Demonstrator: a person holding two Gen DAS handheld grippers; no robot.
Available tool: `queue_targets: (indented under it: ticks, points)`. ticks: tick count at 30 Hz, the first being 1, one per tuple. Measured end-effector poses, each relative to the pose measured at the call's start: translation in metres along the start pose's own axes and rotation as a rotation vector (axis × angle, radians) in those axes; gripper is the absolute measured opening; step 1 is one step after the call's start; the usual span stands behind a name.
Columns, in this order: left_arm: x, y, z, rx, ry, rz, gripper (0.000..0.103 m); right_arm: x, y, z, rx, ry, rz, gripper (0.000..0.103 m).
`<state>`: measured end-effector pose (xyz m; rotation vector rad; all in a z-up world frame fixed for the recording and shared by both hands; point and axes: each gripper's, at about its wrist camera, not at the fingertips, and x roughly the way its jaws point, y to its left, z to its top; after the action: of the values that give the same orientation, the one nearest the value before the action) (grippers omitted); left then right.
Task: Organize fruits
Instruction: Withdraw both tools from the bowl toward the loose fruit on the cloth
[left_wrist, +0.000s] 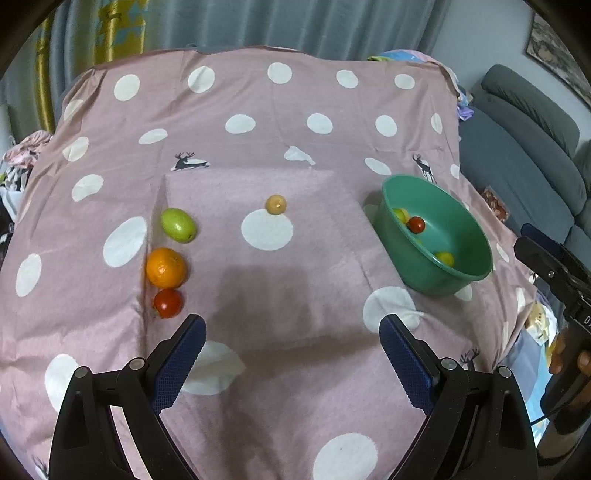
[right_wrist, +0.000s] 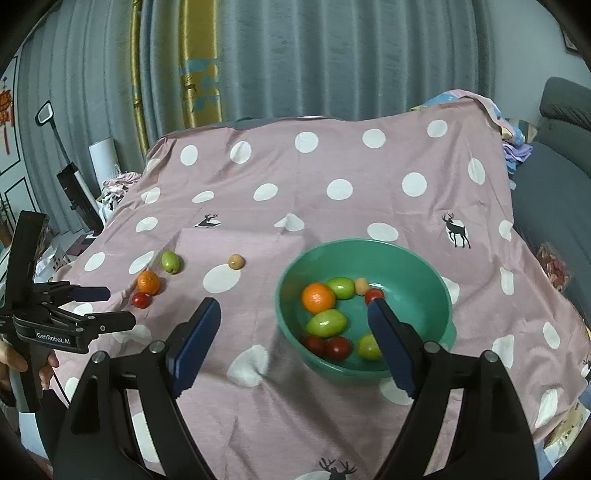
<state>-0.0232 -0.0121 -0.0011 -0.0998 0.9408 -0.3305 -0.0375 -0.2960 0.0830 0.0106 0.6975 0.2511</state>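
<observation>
A green bowl (right_wrist: 417, 273) (left_wrist: 465, 229) on the pink dotted cloth holds several fruits: an orange (right_wrist: 317, 297), green fruits, red tomatoes and a small tan one. Four fruits lie loose on the cloth: a green fruit (left_wrist: 177, 224) (right_wrist: 170, 261), an orange (left_wrist: 165, 267) (right_wrist: 148, 282), a red tomato (left_wrist: 168, 302) (right_wrist: 142, 300) and a small tan fruit (left_wrist: 275, 204) (right_wrist: 236, 261). My left gripper (left_wrist: 291, 334) (right_wrist: 114, 306) hovers open just right of the tomato, nothing between its fingers. My right gripper (right_wrist: 295, 317) is open and empty above the bowl's near-left rim.
The cloth-covered table (left_wrist: 295, 118) ends at grey curtains behind. A grey sofa (left_wrist: 524, 122) stands to the right, and clutter lies off the left edge (right_wrist: 110, 192). A hand (left_wrist: 569, 358) holds the right gripper's handle at the table's right edge.
</observation>
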Motion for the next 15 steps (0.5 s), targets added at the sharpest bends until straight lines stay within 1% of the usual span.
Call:
queue_targets:
  ticks: [6,15]
  points:
    - [-0.002,0.016,-0.006,-0.026,-0.002,-0.002,0.095,0.004,0.019,0.003,-0.036,0.018,0.008,0.083]
    - [-0.006,0.047,-0.015,-0.089,-0.015,-0.005,0.095,0.025,0.057,0.006,-0.108,0.072,0.068,0.083]
